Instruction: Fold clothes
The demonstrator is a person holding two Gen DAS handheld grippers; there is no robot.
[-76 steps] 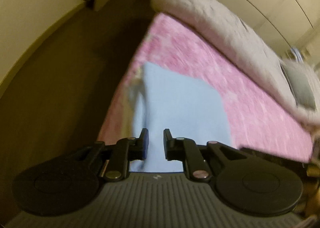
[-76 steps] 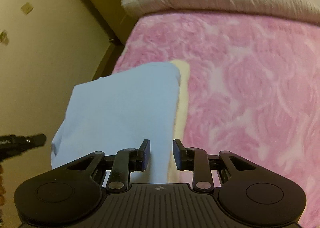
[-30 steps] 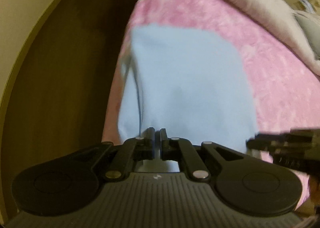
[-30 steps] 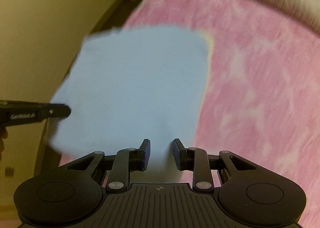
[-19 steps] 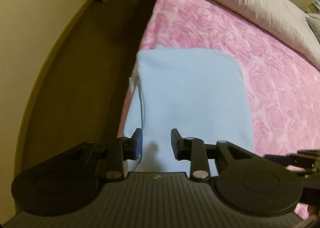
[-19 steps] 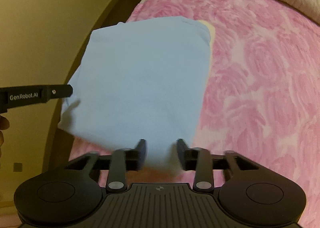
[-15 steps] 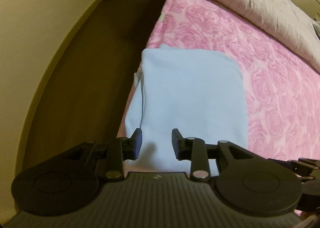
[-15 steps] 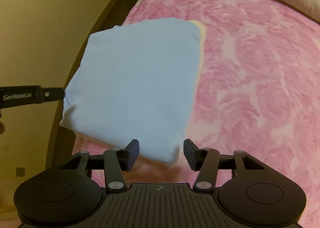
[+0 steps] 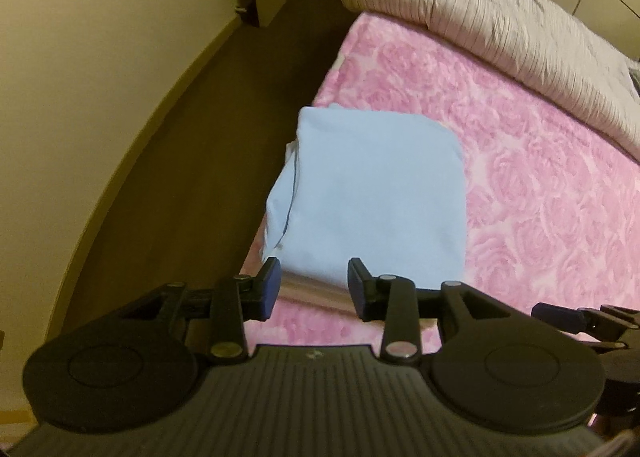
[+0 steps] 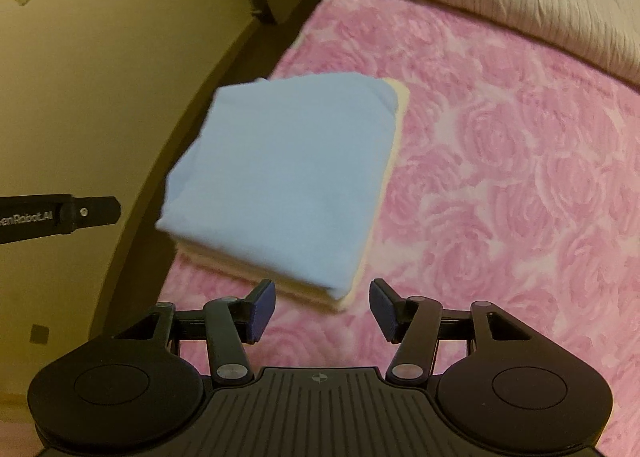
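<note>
Bed with pink rose-pattern blanket (image 9: 540,185) fills most of both views; grey-white duvet (image 9: 480,17) is bunched along its far side, dark wood floor (image 9: 200,161) and a beige wall (image 9: 100,49) run down the bed's left edge, door frame at the far corner. Blue garment (image 10: 288,177) lies folded to a compact rectangle at the bed's left edge, stacked on a cream folded item (image 10: 394,145) that shows along its right and near sides. In the left wrist view some blue fabric sags over the mattress edge on the left side of the stack. Left gripper (image 9: 314,283) has jaws apart, holding nothing, just short of the near edge of the blue garment; right gripper (image 10: 322,311) is spread wide, also empty, tips flanking the near corner of the stack without touching. Judgement: fold looks essentially complete, step in hand is release and clear. To do it well: back both grippers straight out and up, keep the fingers off the near hem so the top layer isn't dragged, and don't nudge the stack leftward, since it sits right at the edge and the overhang could pull it to the floor. If tidying, tuck the sagging left flap in.
</note>
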